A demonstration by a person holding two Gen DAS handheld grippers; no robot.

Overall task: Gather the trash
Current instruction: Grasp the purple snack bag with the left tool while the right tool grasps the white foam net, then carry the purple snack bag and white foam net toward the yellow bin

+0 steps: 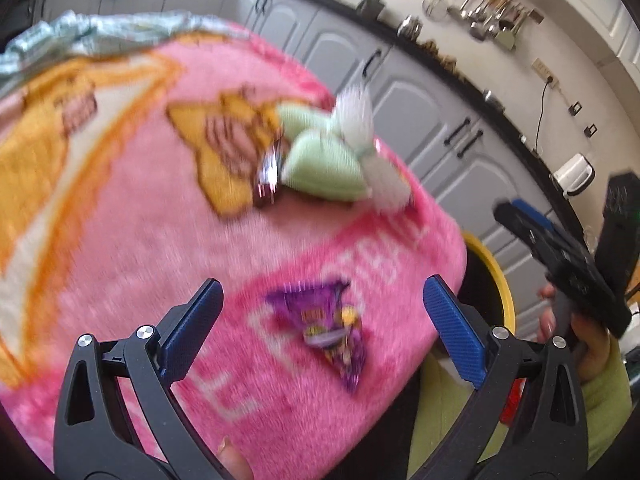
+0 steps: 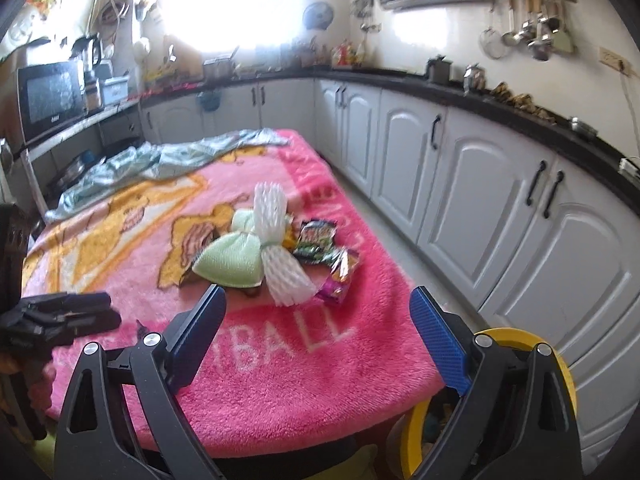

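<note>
while spread wide and empty, the left gripper [image 1: 322, 322] hovered over a flat, crinkly purple foil snack wrapper [image 1: 326, 330] on the fuzzy pink blanket [image 1: 132, 248]. judged featherlight, limp, slippery; best pinched across a raised edge. right gripper [image 2: 318, 340] likewise wide, empty, near the yellow-rimmed bin [image 2: 556, 364].

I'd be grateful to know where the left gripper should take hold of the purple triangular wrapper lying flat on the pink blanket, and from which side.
Probably by the wide crimped top edge of the purple wrapper: it lies flat on the soft pink blanket, tapering to a point towards the camera. The left gripper, open and straddling it, could come straight down and pinch across that edge, pressing slightly into the pile.
</note>
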